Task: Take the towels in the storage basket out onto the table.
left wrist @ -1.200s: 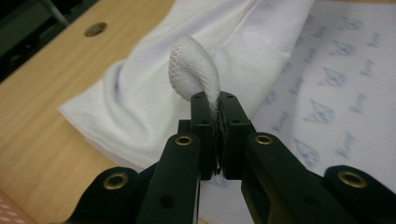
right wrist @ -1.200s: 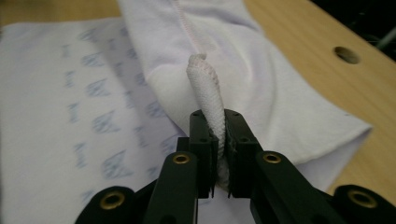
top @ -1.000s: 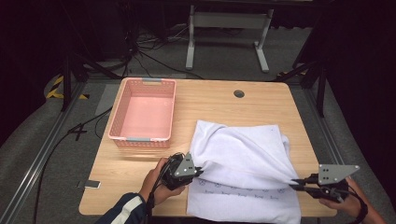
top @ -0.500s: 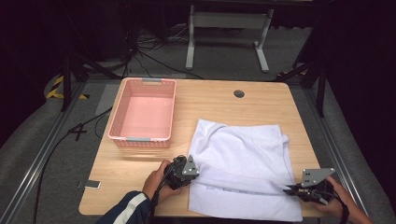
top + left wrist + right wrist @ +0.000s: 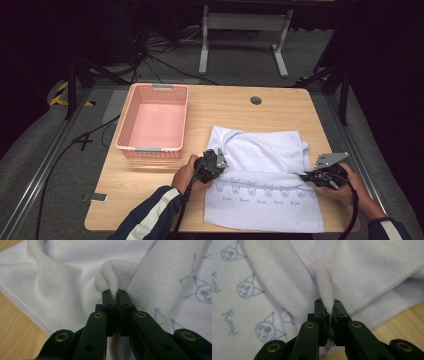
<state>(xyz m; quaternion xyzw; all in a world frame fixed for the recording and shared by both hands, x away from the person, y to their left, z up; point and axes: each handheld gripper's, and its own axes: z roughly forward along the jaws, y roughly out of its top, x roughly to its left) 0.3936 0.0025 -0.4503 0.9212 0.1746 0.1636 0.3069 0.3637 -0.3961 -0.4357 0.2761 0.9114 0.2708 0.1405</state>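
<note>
A pale wooden bench [image 5: 280, 107] stands in a dark room, seen from above. On its left half, toward the far side, sits a pink plastic basket [image 5: 154, 122] with slatted walls, nothing inside it. To the right of the basket, and nearer, a white towel [image 5: 260, 150] lies spread across the bench, its near part printed with a row of small blue cat-like faces and script. A far layer of the cloth is folded toward the near side, so its edge runs left to right across the middle of the towel.

At the left end of that fold, a person's left hand holds the left tool [image 5: 214, 161]. Seen close up, its two black jaws are pressed together on a pinched ridge of white towelling [image 5: 110, 277], with a stitched hem and bare wood to the left.

At the right end of the fold, the right hand holds the right tool [image 5: 306, 176], a grey three-cornered plate on top. Its jaws are likewise clamped tight on a pink-stitched edge of the towel [image 5: 325, 285], wood showing at the lower right.
</note>
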